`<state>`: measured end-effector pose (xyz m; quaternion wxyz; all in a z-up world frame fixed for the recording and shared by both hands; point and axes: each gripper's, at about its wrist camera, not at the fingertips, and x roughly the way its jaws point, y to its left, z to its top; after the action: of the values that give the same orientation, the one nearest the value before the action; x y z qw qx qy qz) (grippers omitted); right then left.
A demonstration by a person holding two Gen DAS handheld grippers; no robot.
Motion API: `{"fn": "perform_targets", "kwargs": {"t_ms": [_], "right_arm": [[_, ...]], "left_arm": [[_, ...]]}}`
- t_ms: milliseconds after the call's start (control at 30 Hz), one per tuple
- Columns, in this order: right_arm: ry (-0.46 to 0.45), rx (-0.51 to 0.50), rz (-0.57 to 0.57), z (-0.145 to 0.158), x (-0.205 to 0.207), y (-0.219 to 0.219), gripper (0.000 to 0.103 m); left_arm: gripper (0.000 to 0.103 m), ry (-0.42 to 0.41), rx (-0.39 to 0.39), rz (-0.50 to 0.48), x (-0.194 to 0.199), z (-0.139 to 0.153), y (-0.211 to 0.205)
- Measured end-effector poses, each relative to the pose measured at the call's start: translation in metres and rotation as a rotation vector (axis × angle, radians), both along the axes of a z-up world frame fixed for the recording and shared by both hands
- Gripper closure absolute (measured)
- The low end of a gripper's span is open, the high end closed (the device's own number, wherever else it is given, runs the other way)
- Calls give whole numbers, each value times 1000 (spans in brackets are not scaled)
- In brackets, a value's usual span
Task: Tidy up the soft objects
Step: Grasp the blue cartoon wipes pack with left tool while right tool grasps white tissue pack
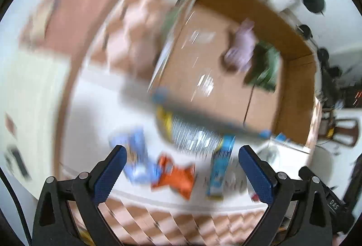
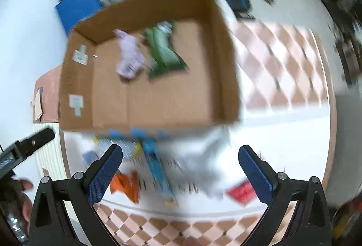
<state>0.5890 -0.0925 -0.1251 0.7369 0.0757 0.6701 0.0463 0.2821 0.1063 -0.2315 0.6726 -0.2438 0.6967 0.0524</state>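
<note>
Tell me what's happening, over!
Left hand-held gripper open, empty. Right hand-held gripper open, empty. Purple soft item and green packet in cardboard box; orange packet outside. Nothing blocking.

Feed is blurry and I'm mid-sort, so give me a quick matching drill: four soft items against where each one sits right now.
Things:
1. lilac soft item
2. green packet
3. orange packet
4. red packet

Places:
A. on the white surface, by the right gripper's left finger
B. inside the cardboard box, right one of the pair
C. on the white surface, by the right gripper's right finger
D. inside the cardboard box, left one of the pair

Pairs: 1-D, 2-B, 3-A, 4-C
</note>
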Motion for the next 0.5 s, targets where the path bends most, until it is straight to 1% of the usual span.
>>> {"fn": "perform_targets", "kwargs": {"t_ms": [67, 100, 167, 233, 367, 433, 500], "right_arm": [[49, 26, -80, -22, -11, -15, 0], [86, 57, -138, -33, -31, -29, 0], [128, 75, -194, -59, -32, -44, 0], [168, 59, -248, -87, -35, -60, 0], [197, 71, -351, -127, -5, -67, 0], [212, 86, -407, -142, -3, -72, 0], [233, 86, -436, -155, 0, -75, 0]], "left_arm": [[2, 58, -36, 57, -19, -28, 10], [2, 88, -41, 84, -30, -43, 17], [2, 126, -67, 118, -44, -61, 23], [2, 152, -86, 139, -48, -76, 25], [2, 184, -108, 155, -49, -98, 27], [2, 203, -113, 163, -47, -111, 27], [2, 220, -116, 167, -45, -120, 28]]}}
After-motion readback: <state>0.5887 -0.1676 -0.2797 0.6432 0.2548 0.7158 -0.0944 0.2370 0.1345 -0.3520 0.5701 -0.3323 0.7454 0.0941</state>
